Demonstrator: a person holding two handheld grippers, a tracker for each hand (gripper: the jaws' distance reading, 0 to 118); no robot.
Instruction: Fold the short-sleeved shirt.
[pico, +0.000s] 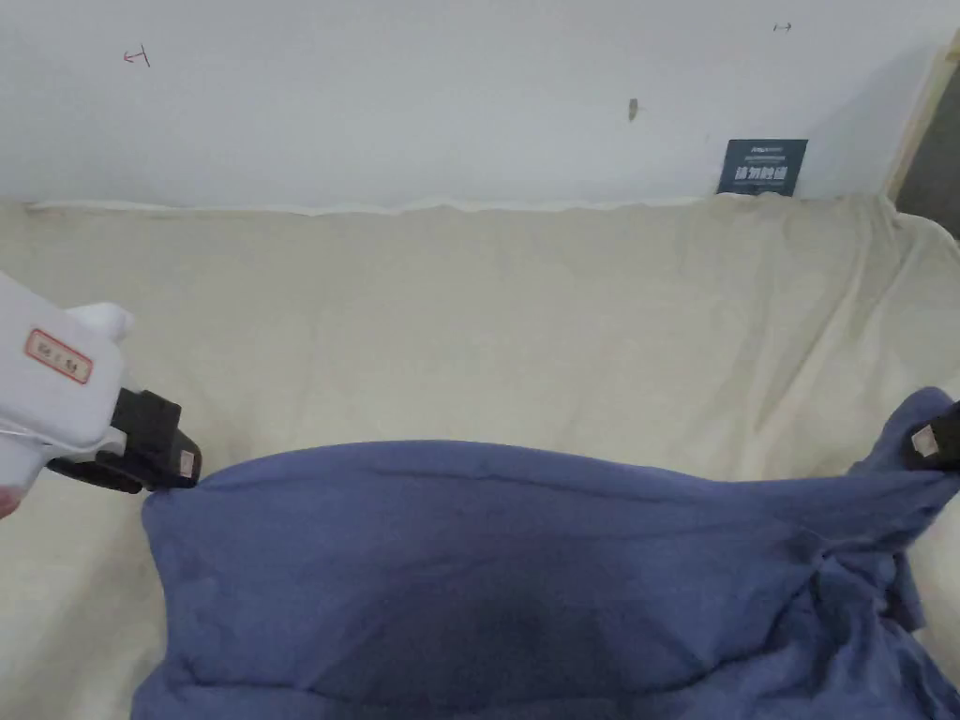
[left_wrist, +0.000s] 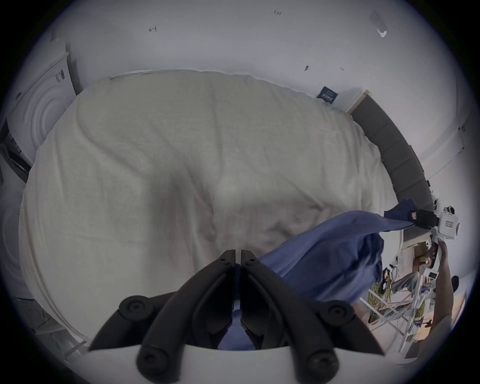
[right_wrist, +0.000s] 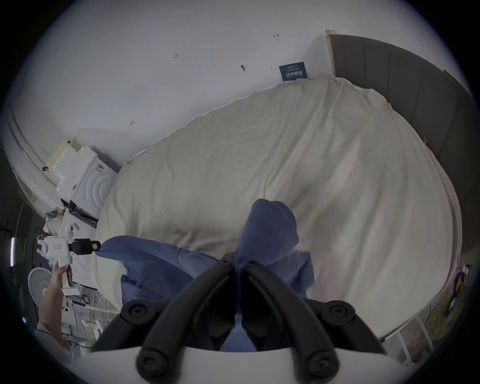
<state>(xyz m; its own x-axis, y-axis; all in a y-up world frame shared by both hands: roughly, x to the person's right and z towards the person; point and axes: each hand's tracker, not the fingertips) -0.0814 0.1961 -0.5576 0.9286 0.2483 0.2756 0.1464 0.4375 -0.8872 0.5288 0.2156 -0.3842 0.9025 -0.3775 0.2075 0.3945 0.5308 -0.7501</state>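
1. My left gripper (pico: 178, 466) has its jaws pinched tight on one corner of the blue shirt (pico: 487, 562); in the left gripper view a thin strip of blue cloth sits squeezed between the two black jaws
2. My right gripper (right_wrist: 237, 262) is also clamped on the shirt, at a bunched part with a stitched hem that sticks up past the jaw tips, probably a sleeve or shoulder
3. The shirt hangs stretched between my two grippers, above the near part of the bed (pico: 469, 309) with its cream sheet; the top edge runs fairly taut from left to right and the rest droops below towards me
4. The cloth looks light, soft and limp: it sags in the middle and twists into a knot-like bunch near my right side, so it will not hold a shape by itself
5. I judge it best held at corners, hems or seams, where the doubled fabric gives the jaws more to bite; a thin single layer could slip out under tension
6. The right side looks tangled, so I would expect to lay the shirt flat on the bed and smooth that end before any fold
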